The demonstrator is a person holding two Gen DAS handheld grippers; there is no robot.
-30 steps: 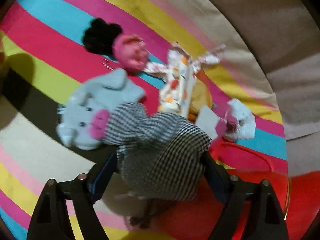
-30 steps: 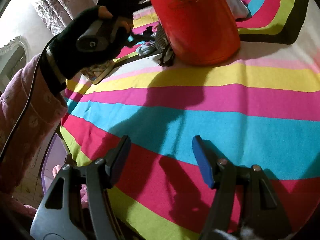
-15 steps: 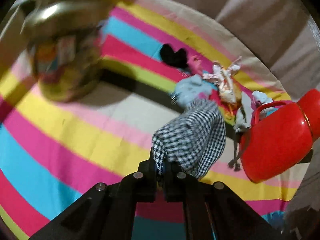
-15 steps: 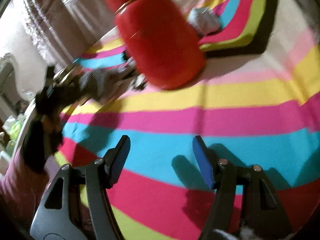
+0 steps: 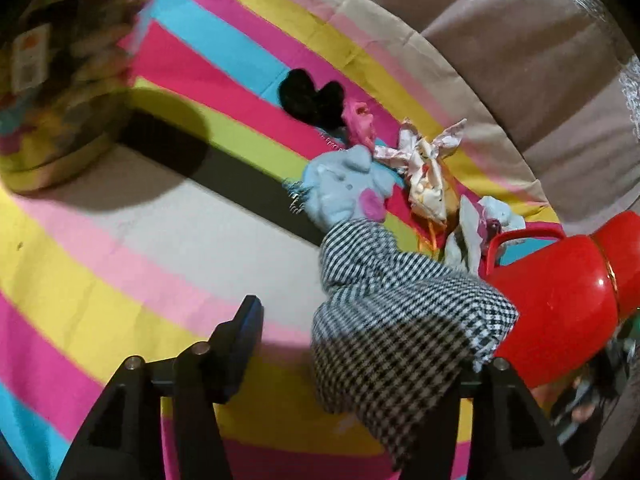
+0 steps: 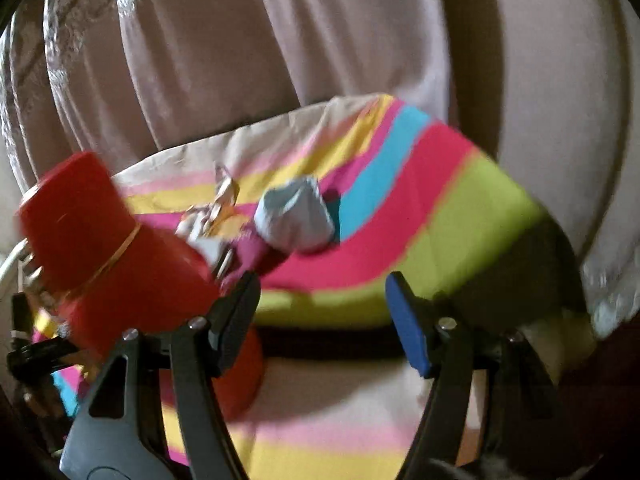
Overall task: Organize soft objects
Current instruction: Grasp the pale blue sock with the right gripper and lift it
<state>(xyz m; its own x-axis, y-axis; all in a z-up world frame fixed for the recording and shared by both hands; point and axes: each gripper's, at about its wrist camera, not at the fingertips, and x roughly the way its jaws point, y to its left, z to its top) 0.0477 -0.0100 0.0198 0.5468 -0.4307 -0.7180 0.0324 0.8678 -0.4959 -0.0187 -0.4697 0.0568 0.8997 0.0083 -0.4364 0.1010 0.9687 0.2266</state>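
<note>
A black-and-white checked cloth (image 5: 400, 320) lies on the striped bedspread (image 5: 120, 240), draped over the right finger of my left gripper (image 5: 352, 344), whose jaws stand wide apart. Beyond it lie a pale blue plush (image 5: 344, 192), a black fuzzy piece (image 5: 312, 98), a pink piece (image 5: 358, 120), a patterned cloth bundle (image 5: 424, 168) and a pale blue and white item (image 5: 480, 224). My right gripper (image 6: 324, 320) is open and empty above the bedspread (image 6: 440, 220), with a pale blue soft item (image 6: 296, 216) beyond it.
A large red thermos jug (image 5: 560, 300) lies on its side right of the cloth; it also shows at the left of the right wrist view (image 6: 108, 264). A round patterned tin (image 5: 52, 100) stands at the far left. Beige curtains (image 6: 280, 48) hang behind the bed.
My left gripper was shut on the checked cloth and has opened; the cloth now hangs over its right finger. My right gripper has swung towards the jug and the curtains.
</note>
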